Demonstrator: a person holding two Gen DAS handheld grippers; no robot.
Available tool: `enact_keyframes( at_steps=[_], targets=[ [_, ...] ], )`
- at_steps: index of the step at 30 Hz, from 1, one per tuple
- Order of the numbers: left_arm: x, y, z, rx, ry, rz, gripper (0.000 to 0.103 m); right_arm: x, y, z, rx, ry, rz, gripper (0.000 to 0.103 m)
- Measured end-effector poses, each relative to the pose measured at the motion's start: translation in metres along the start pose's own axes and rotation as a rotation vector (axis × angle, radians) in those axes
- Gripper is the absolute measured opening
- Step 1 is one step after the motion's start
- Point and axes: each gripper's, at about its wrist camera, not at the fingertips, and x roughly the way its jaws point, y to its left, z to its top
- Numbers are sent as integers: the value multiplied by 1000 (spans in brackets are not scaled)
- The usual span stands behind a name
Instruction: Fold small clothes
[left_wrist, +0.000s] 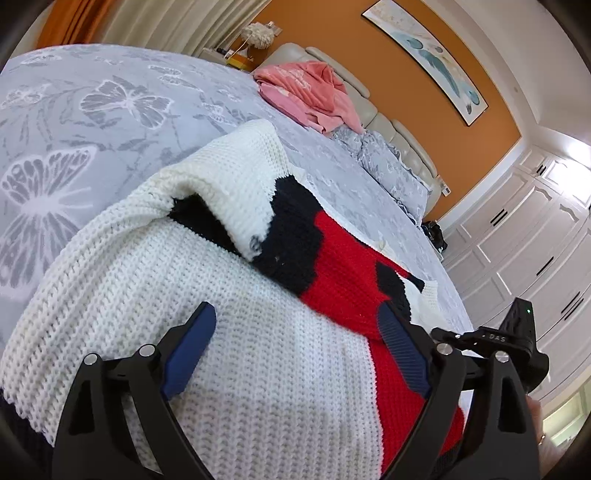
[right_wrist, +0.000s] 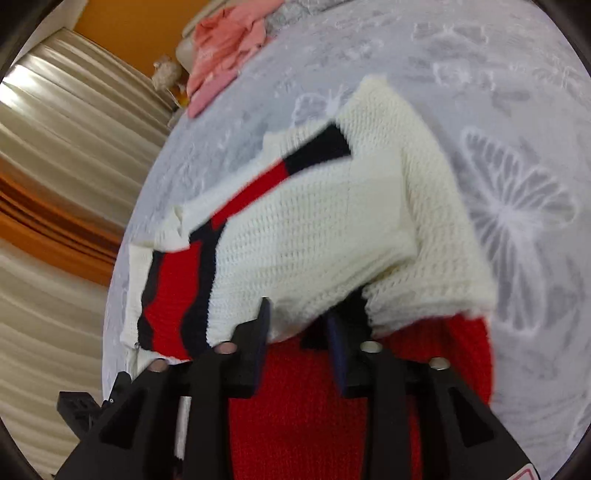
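A small knit sweater (left_wrist: 229, 295) in white, red and black lies folded over on the grey butterfly bedspread (left_wrist: 92, 110). My left gripper (left_wrist: 299, 325) is open just above its white and red part, holding nothing. In the right wrist view the sweater (right_wrist: 332, 229) has a white flap lying over the red part. My right gripper (right_wrist: 299, 321) has its jaws a small gap apart at the edge of that white flap; the cloth hides the tips, so a grip does not show. The other gripper (left_wrist: 517, 332) shows at the right of the left wrist view.
A heap of pink clothes (left_wrist: 310, 92) lies near the padded headboard (left_wrist: 399, 136), also in the right wrist view (right_wrist: 225, 48). Grey pillows (left_wrist: 388, 166) lie beside it. White wardrobes (left_wrist: 535, 240) stand on the right. Curtains (right_wrist: 62, 166) hang beyond the bed edge.
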Motion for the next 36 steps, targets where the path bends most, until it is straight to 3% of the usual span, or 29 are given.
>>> enact_keyframes(
  at_steps=[2, 5, 7, 8, 9, 10, 11, 12, 15, 17, 21, 23, 25, 27, 28, 32, 33, 34, 35, 36],
  targets=[
    [2, 1, 10, -36, 16, -3, 90, -4, 5, 9, -17, -13, 17, 70],
    [1, 11, 30, -168, -23, -41, 90, 1, 6, 17, -14, -15, 17, 70],
    [12, 29, 54, -321, -43, -23, 89, 10, 0, 26, 16, -22, 14, 59],
    [19, 35, 62, -369, -34, 0, 86, 14, -3, 30, 38, -23, 18, 35],
    [28, 42, 71, -411, -16, 15, 62, 17, -4, 32, 55, -23, 21, 7],
    [38, 47, 81, -432, 4, 19, 31, 17, -6, 37, 80, -28, 45, 8],
    [46, 49, 91, -436, 27, 34, 16, 8, -3, 41, 78, -60, 81, 7],
    [47, 47, 100, -427, 17, 41, 9, 2, 5, 44, 57, -94, 96, 7],
    [31, 32, 120, -345, -101, 71, 8, -50, 26, 58, -47, -264, 167, 6],
    [32, 35, 118, -337, -106, 96, 8, -60, 18, 62, -95, -316, 129, 5],
    [58, 38, 88, -255, 4, 223, 8, 8, -39, 50, -54, -70, -74, 5],
    [53, 51, 77, -315, -7, 208, 8, -5, -45, 45, -18, -108, -23, 5],
    [51, 55, 75, -314, -16, 199, 8, -15, -43, 44, -35, -153, -6, 5],
    [54, 53, 75, -279, -5, 217, 8, 5, -52, 44, -46, -82, -65, 3],
    [54, 54, 76, -270, -1, 226, 10, 10, -57, 45, -39, -72, -44, 3],
    [52, 48, 84, -245, 66, 197, 15, -22, -46, 42, -26, -49, -52, 19],
    [44, 44, 84, -228, 97, 177, 22, -39, -46, 32, -47, -54, -56, 25],
    [34, 41, 83, -211, 112, 160, 36, -56, -46, 22, -59, -56, -51, 30],
    [15, 37, 79, -186, 125, 141, 45, -74, -48, 4, -64, -49, -53, 46],
    [-3, 35, 73, -170, 131, 144, 66, -84, -50, -16, -65, -29, -60, 58]
  ],
)
